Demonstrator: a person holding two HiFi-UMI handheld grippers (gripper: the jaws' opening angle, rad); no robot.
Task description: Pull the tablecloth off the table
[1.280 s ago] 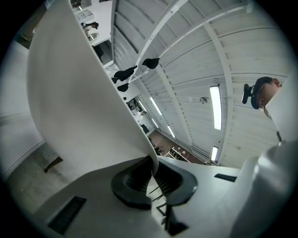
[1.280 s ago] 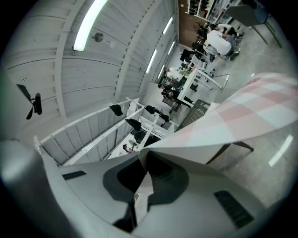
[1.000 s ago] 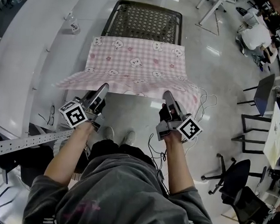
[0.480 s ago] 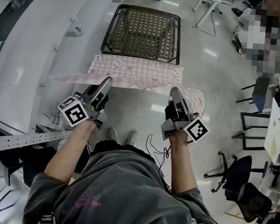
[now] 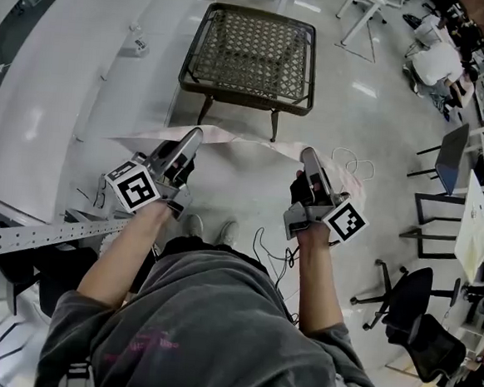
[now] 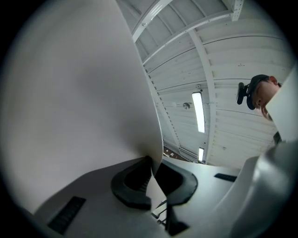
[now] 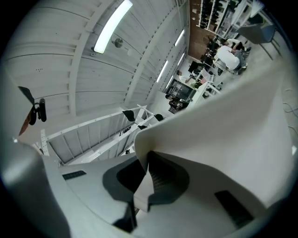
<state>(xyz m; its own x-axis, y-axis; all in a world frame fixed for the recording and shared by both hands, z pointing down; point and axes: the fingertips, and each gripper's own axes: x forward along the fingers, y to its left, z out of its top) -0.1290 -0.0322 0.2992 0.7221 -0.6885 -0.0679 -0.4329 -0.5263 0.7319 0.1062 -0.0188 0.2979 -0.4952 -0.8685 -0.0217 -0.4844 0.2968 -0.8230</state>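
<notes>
Forearms (image 5: 310,277) stretch forward, right claw (image 5: 307,156) pinching tablecloth (image 5: 240,138).

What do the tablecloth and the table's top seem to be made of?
The tablecloth: thin, soft, matte fabric; it sags and folds while stretched. The table top: open lattice, probably woven cane or rattan, a see-through weave. Its dark frame: wood or metal, unclear.

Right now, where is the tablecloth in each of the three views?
Head view: tablecloth, a thin pale strip at centre, before the woven table.
Left gripper view: white sheet filling the left half.
Right gripper view: sheet sweeping across the right.
Landmark: the long ceiling lamp, in both gripper views only.
</notes>
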